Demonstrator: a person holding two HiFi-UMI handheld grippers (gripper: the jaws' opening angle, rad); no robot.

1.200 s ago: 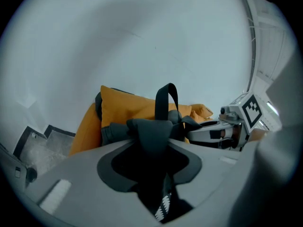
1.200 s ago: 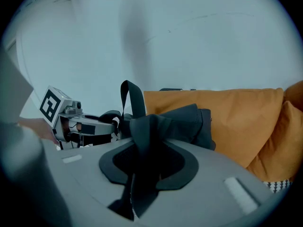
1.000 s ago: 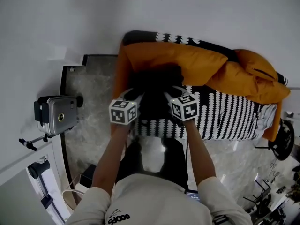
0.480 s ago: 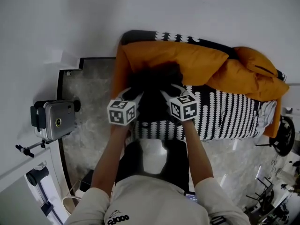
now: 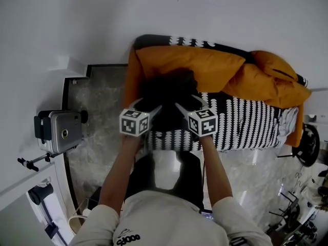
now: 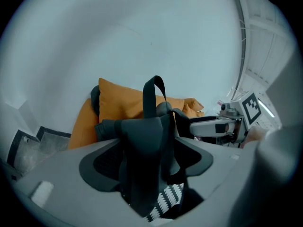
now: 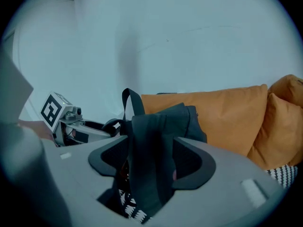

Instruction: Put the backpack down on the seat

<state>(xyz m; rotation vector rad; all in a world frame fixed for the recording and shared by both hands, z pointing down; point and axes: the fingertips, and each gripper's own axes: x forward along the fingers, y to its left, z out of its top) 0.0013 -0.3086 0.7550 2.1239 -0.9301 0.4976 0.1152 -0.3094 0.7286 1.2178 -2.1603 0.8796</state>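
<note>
A black backpack (image 5: 166, 92) stands on the sofa seat (image 5: 246, 124), which has a black-and-white patterned cover, and it leans against an orange cushion (image 5: 205, 68). My left gripper (image 5: 148, 107) and right gripper (image 5: 187, 104) sit at its near side, a hand's width apart. Both sets of jaws are opening. In the left gripper view a dark shoulder strap (image 6: 144, 145) hangs loose between the spread pads of the left gripper (image 6: 147, 163). The right gripper (image 7: 151, 163) likewise has a strap (image 7: 149, 141) between its parted pads. The backpack's top loop (image 6: 155, 96) stands upright.
More orange cushions (image 5: 277, 83) fill the sofa's right end. A silver device on a stand (image 5: 59, 132) is at the left over the marble floor (image 5: 97, 142). A white wall runs behind the sofa. Dark equipment (image 5: 307, 147) stands at the right edge.
Both grippers' jaws have spread apart and let go of the straps. The grippers have drawn back slightly from the backpack, which stays on the seat.
</note>
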